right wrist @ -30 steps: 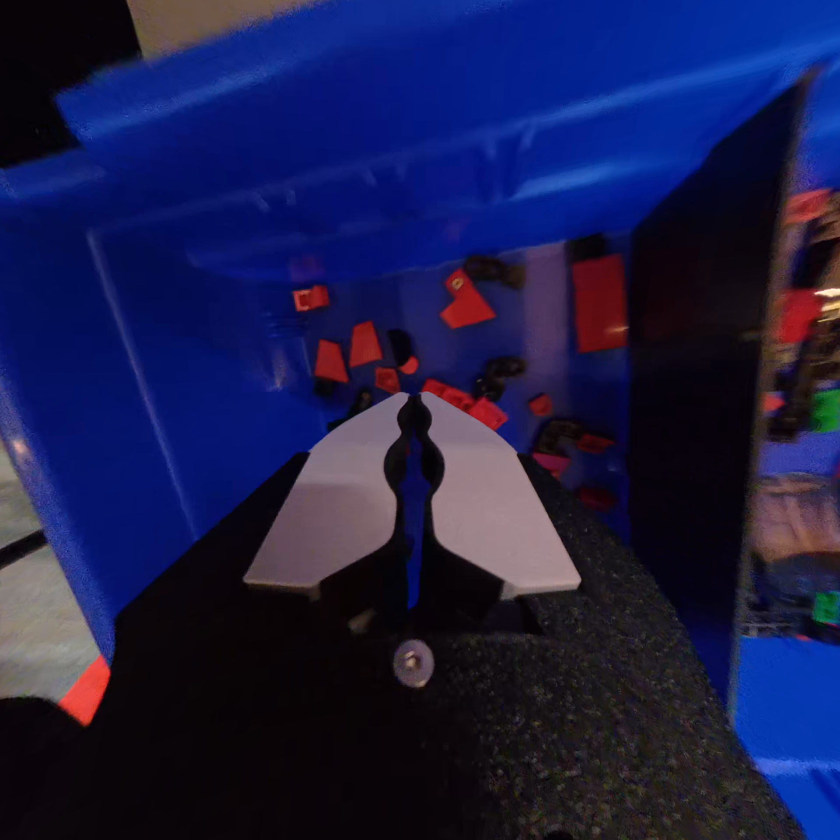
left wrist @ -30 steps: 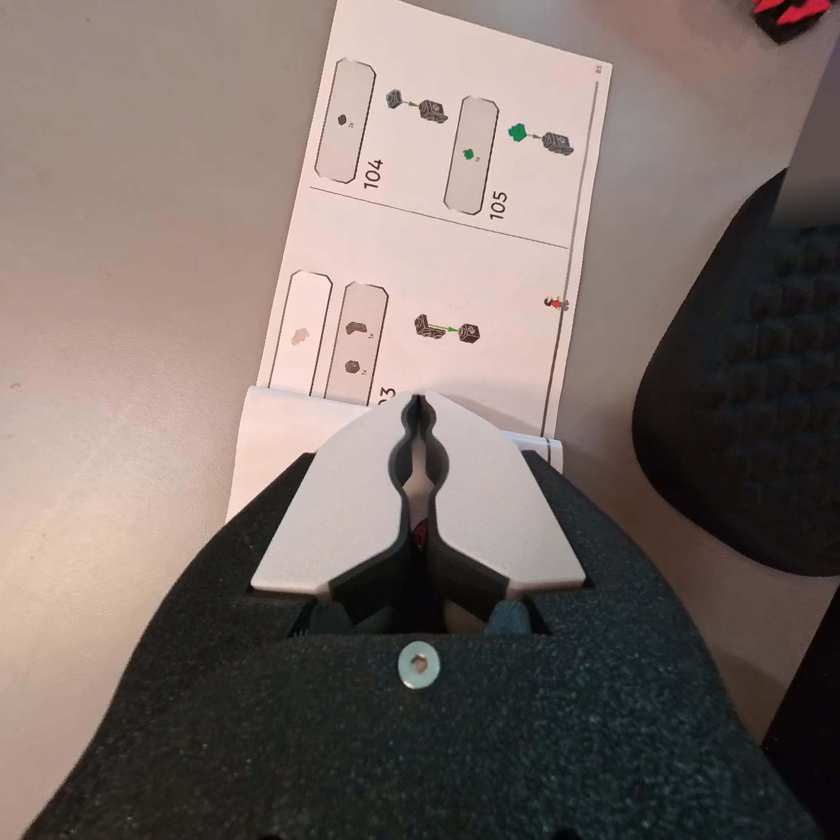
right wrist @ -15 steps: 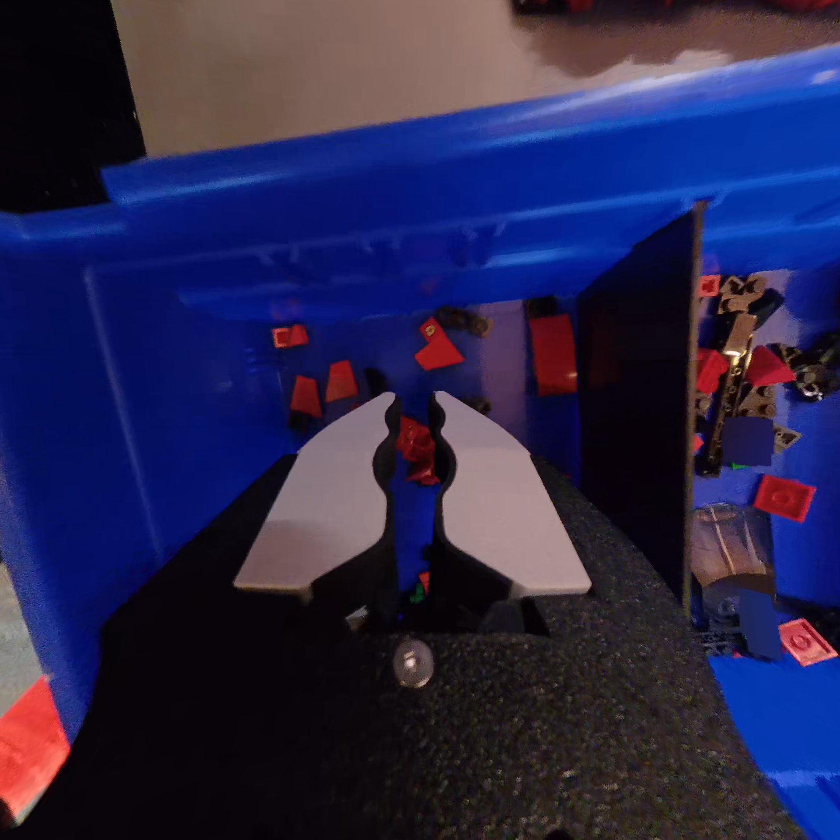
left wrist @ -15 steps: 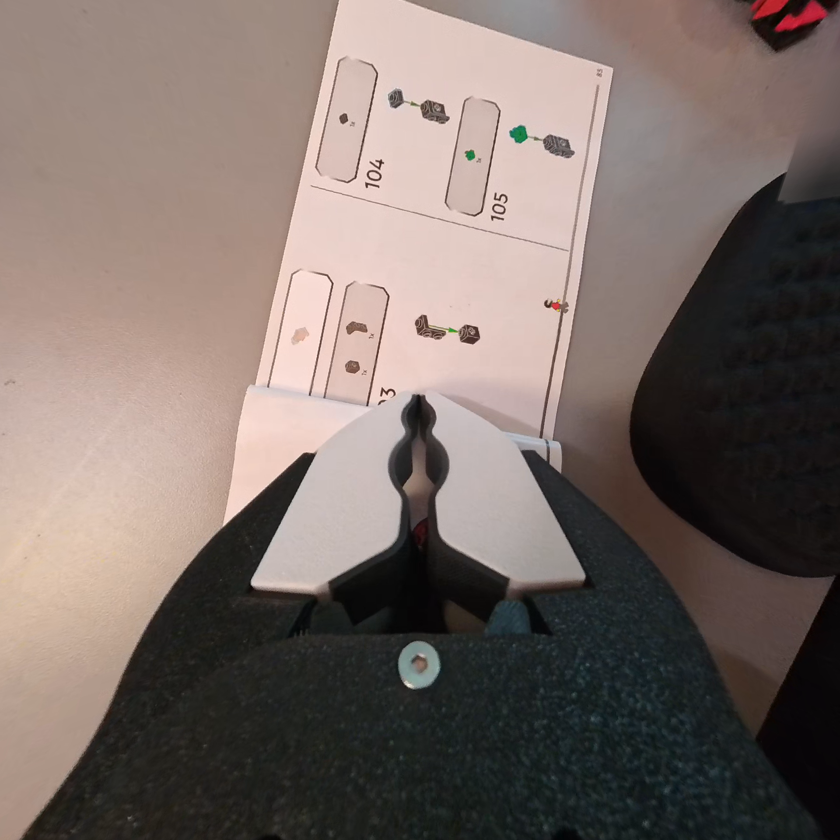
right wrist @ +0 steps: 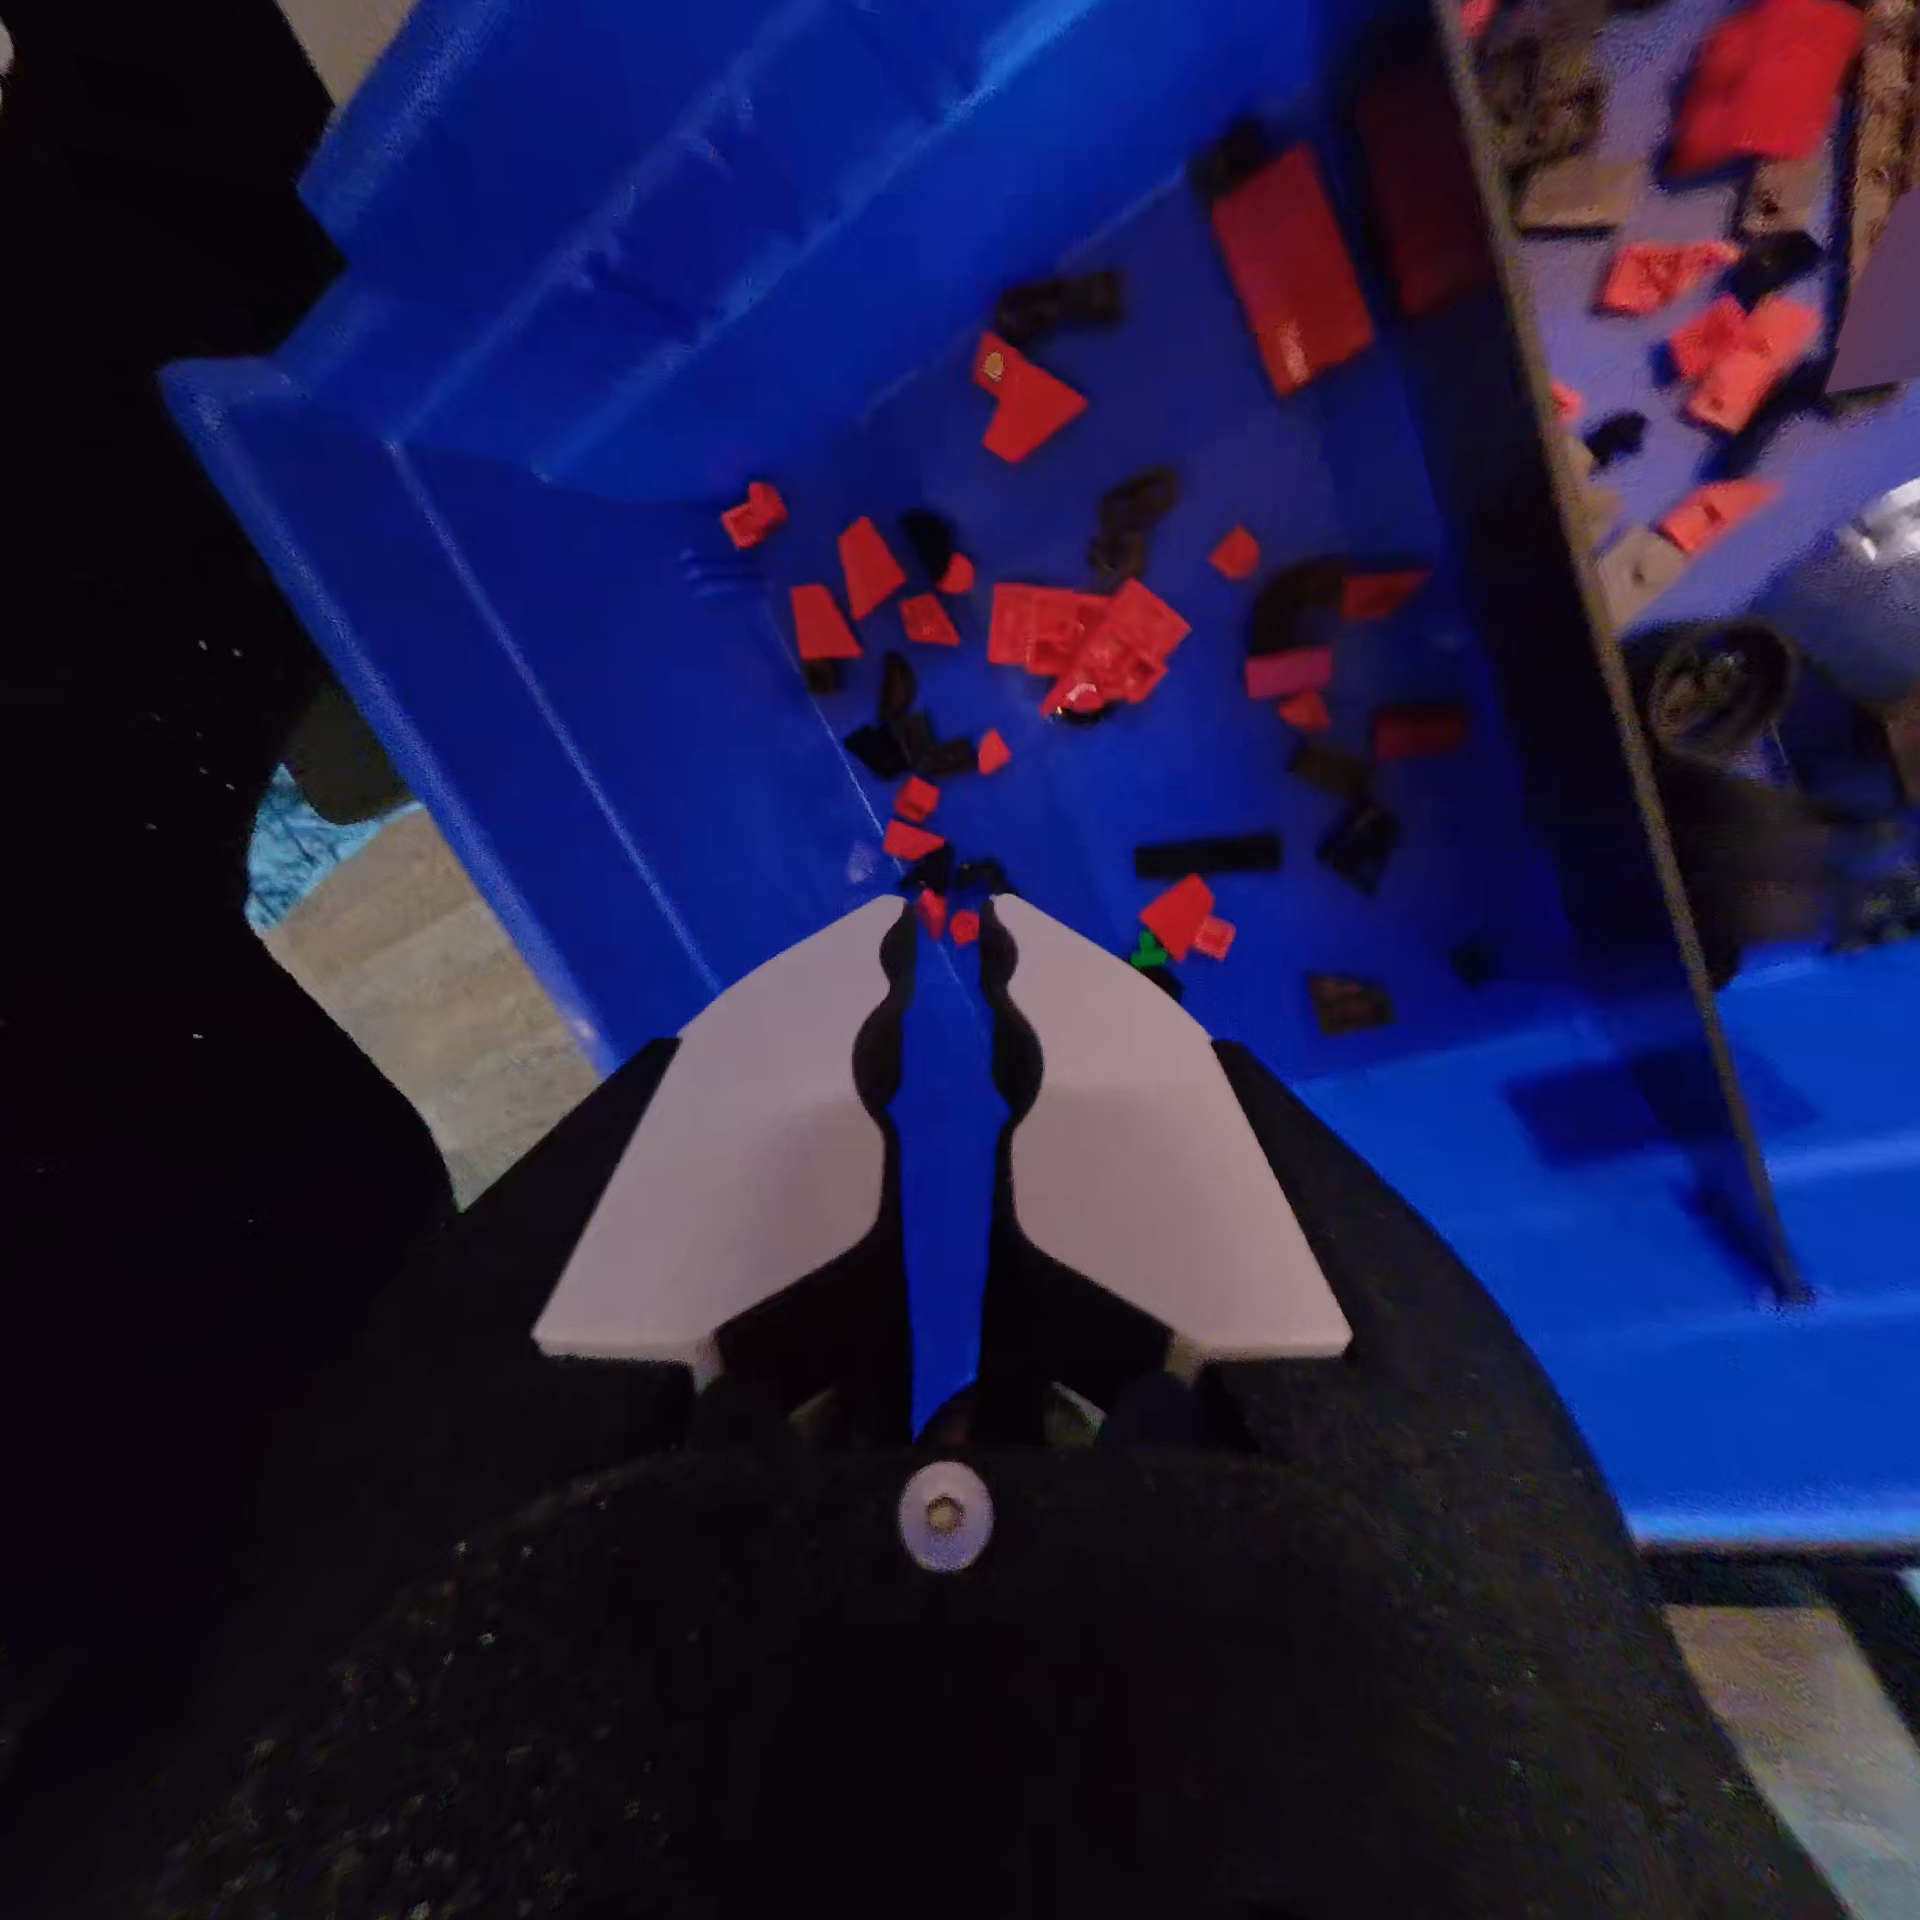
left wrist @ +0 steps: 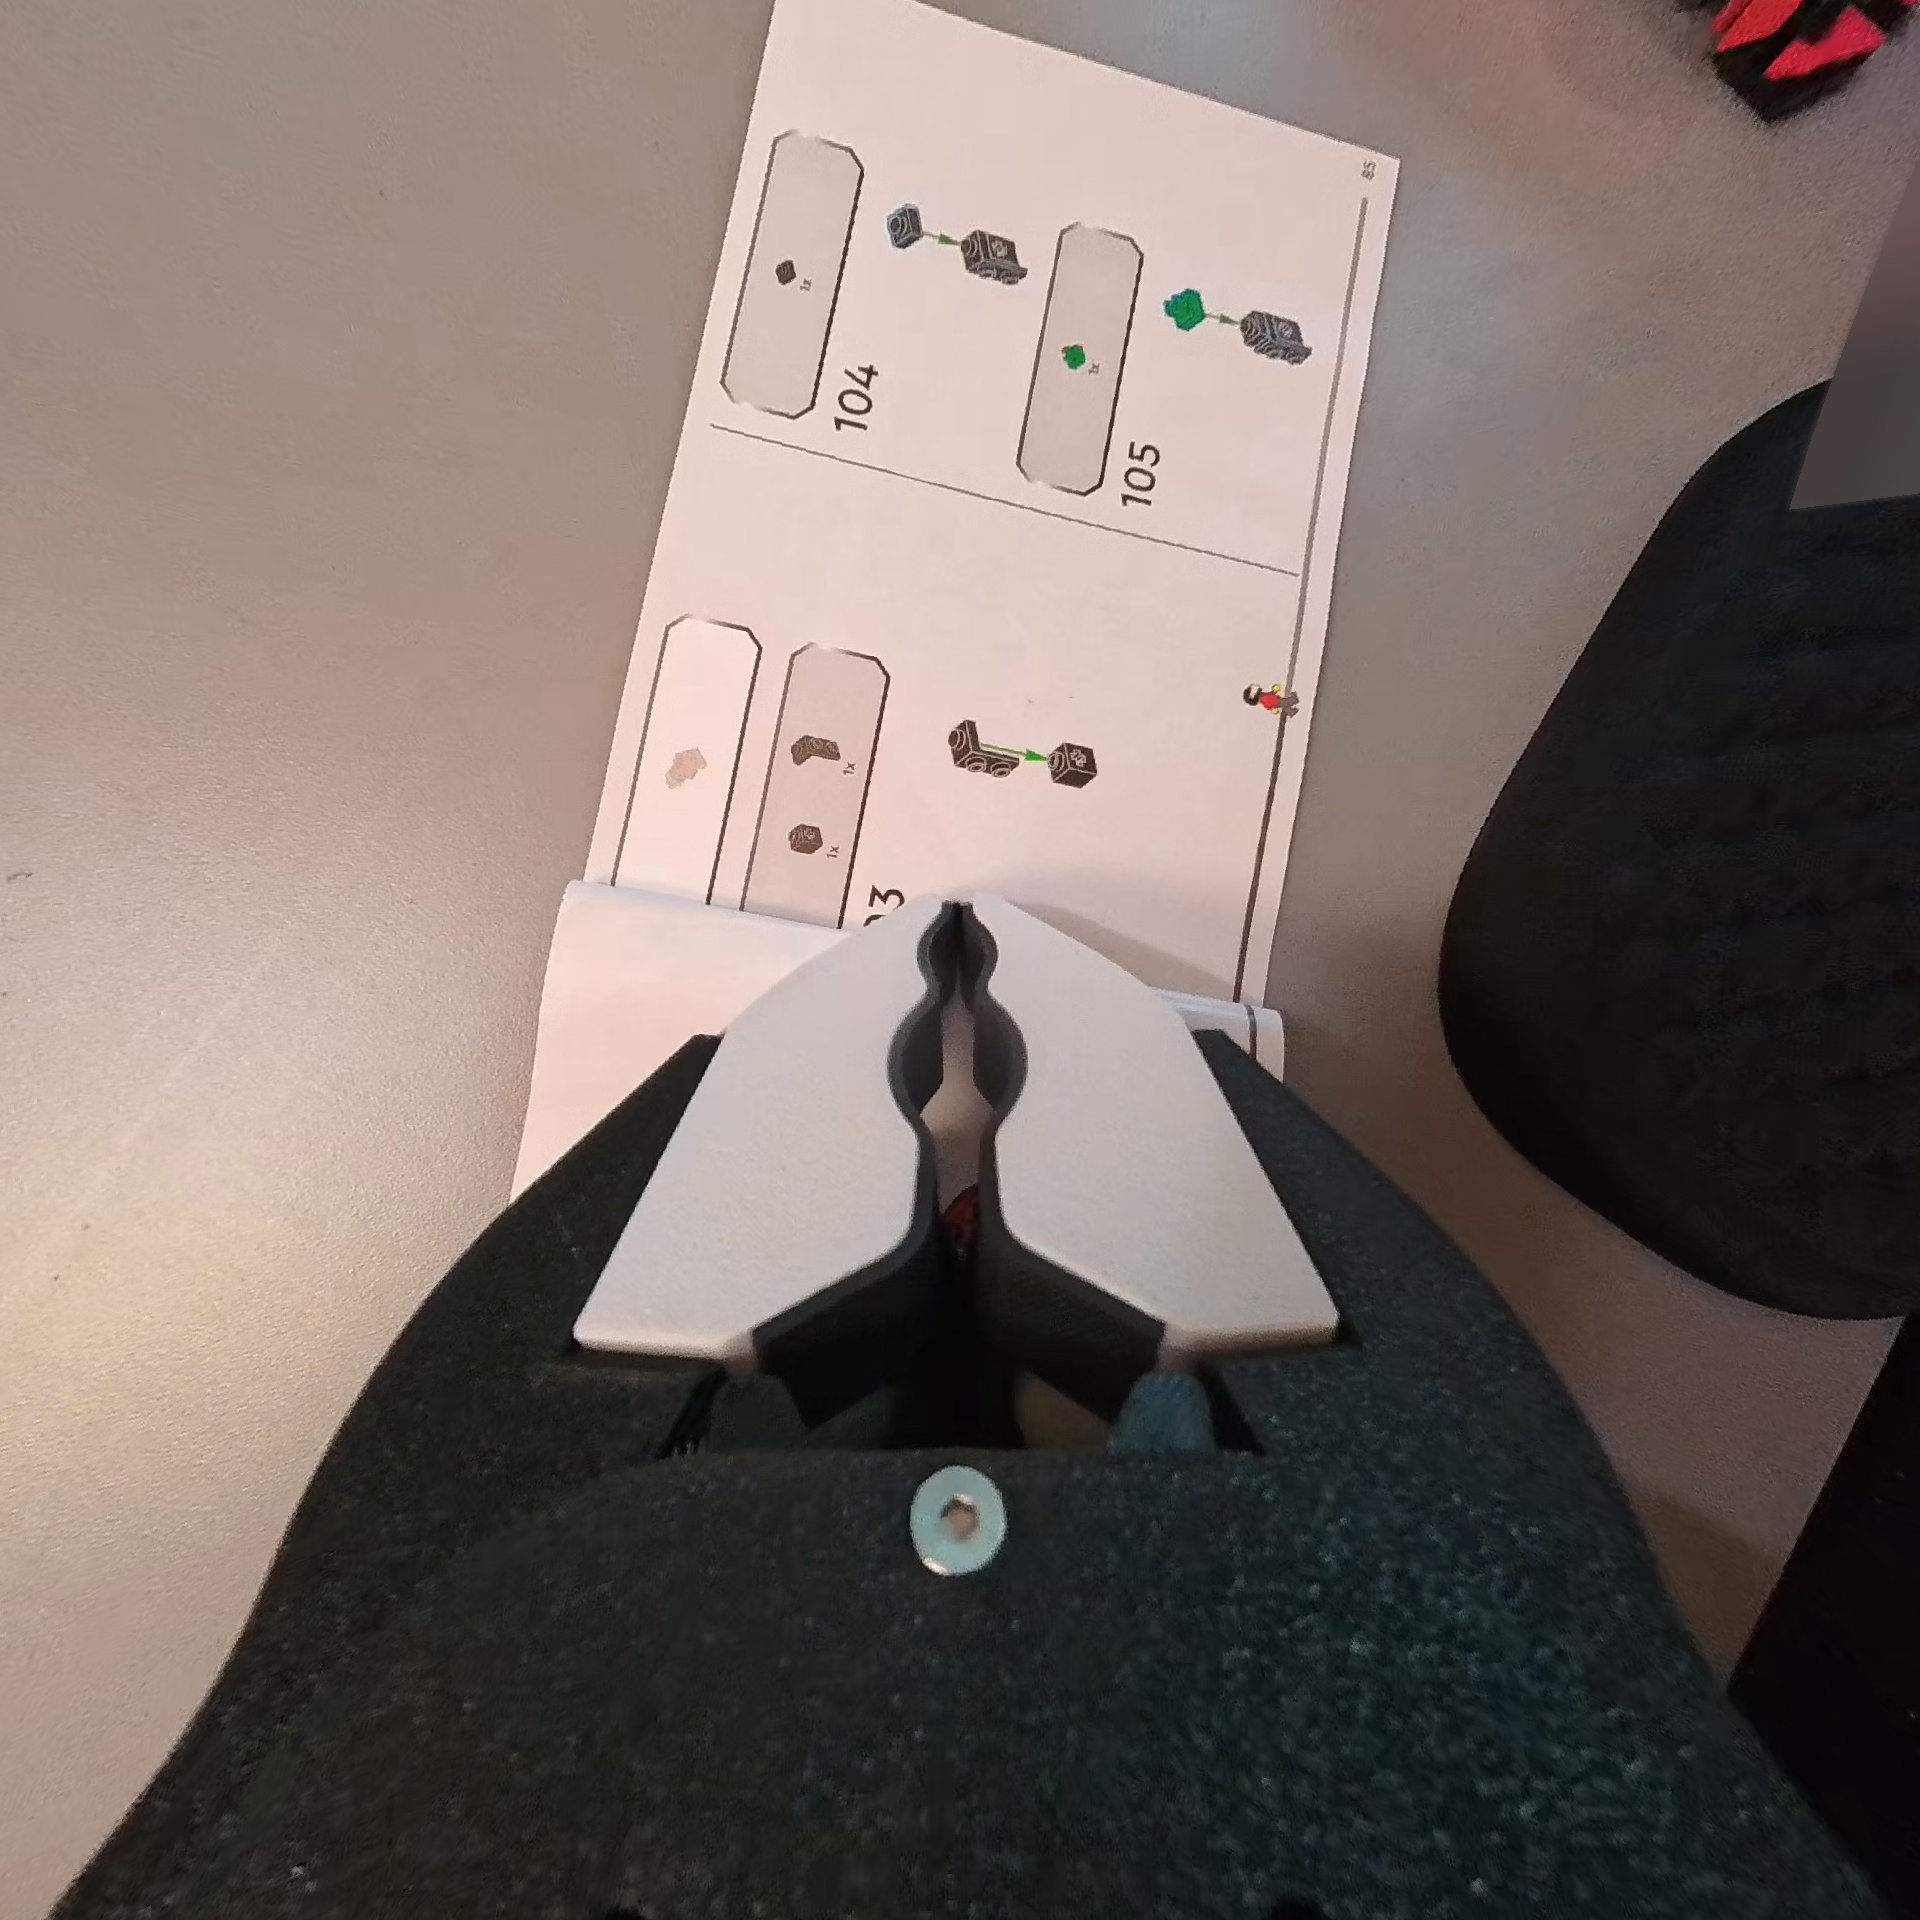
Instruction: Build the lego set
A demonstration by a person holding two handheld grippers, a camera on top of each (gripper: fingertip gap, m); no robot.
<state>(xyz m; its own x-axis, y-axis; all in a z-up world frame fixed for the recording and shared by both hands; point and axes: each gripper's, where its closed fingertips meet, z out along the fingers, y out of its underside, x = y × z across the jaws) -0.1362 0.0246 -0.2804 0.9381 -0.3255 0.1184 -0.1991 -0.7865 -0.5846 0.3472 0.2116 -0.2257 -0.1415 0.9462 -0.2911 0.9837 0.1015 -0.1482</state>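
Observation:
My left gripper (left wrist: 956,912) is shut, with its tips over the near edge of the open white instruction booklet (left wrist: 997,540), which lies on the grey table (left wrist: 312,520). A small red spot shows through the gap lower between its fingers; I cannot tell what it is. My right gripper (right wrist: 948,920) is slightly open above the left compartment of a blue bin (right wrist: 644,260). That compartment holds several loose red pieces (right wrist: 1081,634) and black pieces (right wrist: 914,743). Small red pieces lie on the bin floor just past the fingertips.
A black divider (right wrist: 1538,582) splits the bin; the right compartment (right wrist: 1745,343) holds more red and dark pieces. A large black rounded object (left wrist: 1714,883) stands right of the booklet. A red and black lego build (left wrist: 1787,42) sits at the table's far right. Tip to tip, the grippers are about 55 cm apart.
My right gripper has opened from shut to a small gap. It has pulled back and tilted, so more of the bin floor shows. The left gripper has stayed still.

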